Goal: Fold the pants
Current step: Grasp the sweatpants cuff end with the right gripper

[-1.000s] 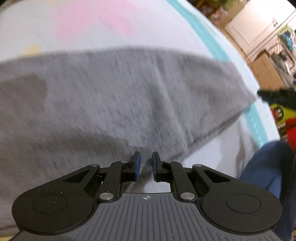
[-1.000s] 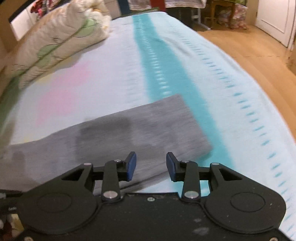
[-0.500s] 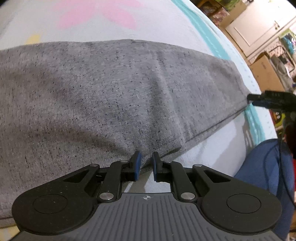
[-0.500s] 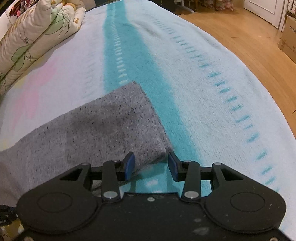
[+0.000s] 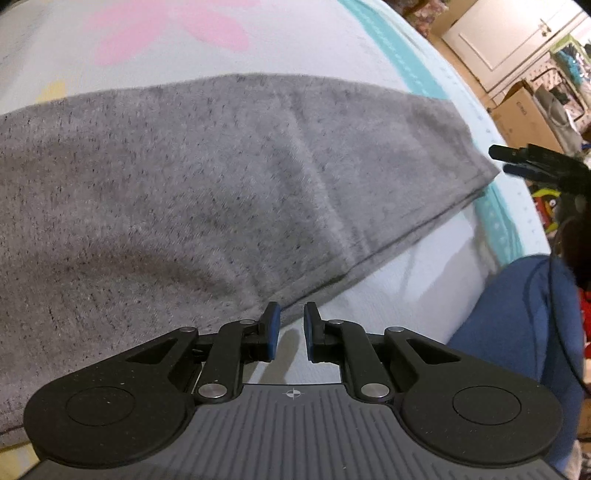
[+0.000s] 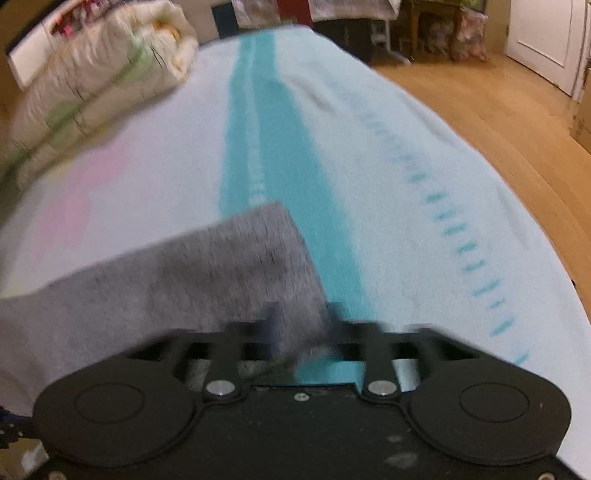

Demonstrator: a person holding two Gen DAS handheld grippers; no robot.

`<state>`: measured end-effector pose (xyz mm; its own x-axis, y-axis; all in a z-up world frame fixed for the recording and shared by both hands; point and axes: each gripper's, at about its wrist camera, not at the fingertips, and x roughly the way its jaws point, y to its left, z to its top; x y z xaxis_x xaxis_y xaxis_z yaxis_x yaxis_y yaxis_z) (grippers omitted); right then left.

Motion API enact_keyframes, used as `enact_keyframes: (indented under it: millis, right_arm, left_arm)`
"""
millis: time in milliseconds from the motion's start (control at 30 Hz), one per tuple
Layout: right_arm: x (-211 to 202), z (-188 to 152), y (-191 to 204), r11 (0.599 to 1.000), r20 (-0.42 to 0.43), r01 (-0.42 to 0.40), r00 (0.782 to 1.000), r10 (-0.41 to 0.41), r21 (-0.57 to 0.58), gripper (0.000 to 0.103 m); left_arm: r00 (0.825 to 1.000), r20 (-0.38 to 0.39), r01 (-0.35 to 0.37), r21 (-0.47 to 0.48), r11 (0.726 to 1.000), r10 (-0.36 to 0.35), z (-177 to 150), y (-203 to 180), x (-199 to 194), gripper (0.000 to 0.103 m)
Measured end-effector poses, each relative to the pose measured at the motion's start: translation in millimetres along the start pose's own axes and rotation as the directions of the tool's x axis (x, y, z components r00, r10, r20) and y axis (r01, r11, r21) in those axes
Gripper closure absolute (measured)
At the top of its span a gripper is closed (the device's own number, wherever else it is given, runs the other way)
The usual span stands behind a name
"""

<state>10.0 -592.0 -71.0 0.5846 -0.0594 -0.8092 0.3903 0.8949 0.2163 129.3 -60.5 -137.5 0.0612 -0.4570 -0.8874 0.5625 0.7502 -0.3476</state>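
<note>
Left tongs (image 5: 289, 330): mine, low over the near edge of the bed; the blue pads stand a little apart with only sheet showing in the gap, gripping nothing.
Pants (image 5: 221, 192): grey knit, lying flat on the bed, stretched from my left side across to the right; their near folded edge runs just beyond the left pads, close to the left pad's tip but outside the gap.
Right tongs (image 6: 299, 332): mine, at the pants' narrow end; that end (image 6: 236, 280) reaches in between the fingers, but the view is blurred by motion and I cannot tell whether the pads press on the cloth or stand clear of it.
Right tongs from the left view (image 5: 513, 162): dark fingertips just beside the pants' far right corner; touching or not, I cannot tell.
My leg (image 5: 517, 332): blue cloth at the right of the left view, beside the bed's edge.
Bed (image 6: 406, 184): pale sheet with a teal stripe (image 6: 266, 147) running away from me, passing under the pants' end; a row of teal dashes to the right of it, a pink patch (image 5: 166, 33) beyond the pants on the left.
Pillow (image 6: 99, 74): cream with green print, at the far left of the bed, well apart from the pants.
Floor (image 6: 498, 110): wood, to the right of the bed.
Door (image 6: 543, 33): white, far right, beyond the floor.
</note>
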Motion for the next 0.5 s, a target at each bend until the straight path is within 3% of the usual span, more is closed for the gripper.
enact_keyframes:
  millis: [167,267,333,433,500]
  right_arm:
    - [13,2,-19,0.995,-0.065,-0.092,0.994,0.093,0.027,0.016]
    - [27,-3,-29,0.985,-0.128,-0.157,0.978,0.165,0.071,0.031]
    - [33,-4,-32,0.98,-0.116,-0.184,0.974,0.192,0.076,0.034]
    - [39,-2,-42,0.96,-0.082,-0.243,0.963,0.255,0.142,0.049]
    - [48,0,-50,0.937,-0.066,-0.284,0.951,0.302,0.202,0.071]
  left_arm:
    - [0.998,0.055,0.008,0.013,1.0,-0.009,20,-14,-5,0.089]
    - [0.998,0.067,0.004,0.029,1.0,-0.006,32,-21,-1,0.089]
    - [0.998,0.064,0.0,0.038,0.999,-0.003,36,-24,4,0.089]
    - [0.999,0.051,-0.005,0.046,0.999,0.003,39,-26,11,0.089]
    - [0.999,0.049,-0.009,0.047,0.999,0.007,39,-26,14,0.089]
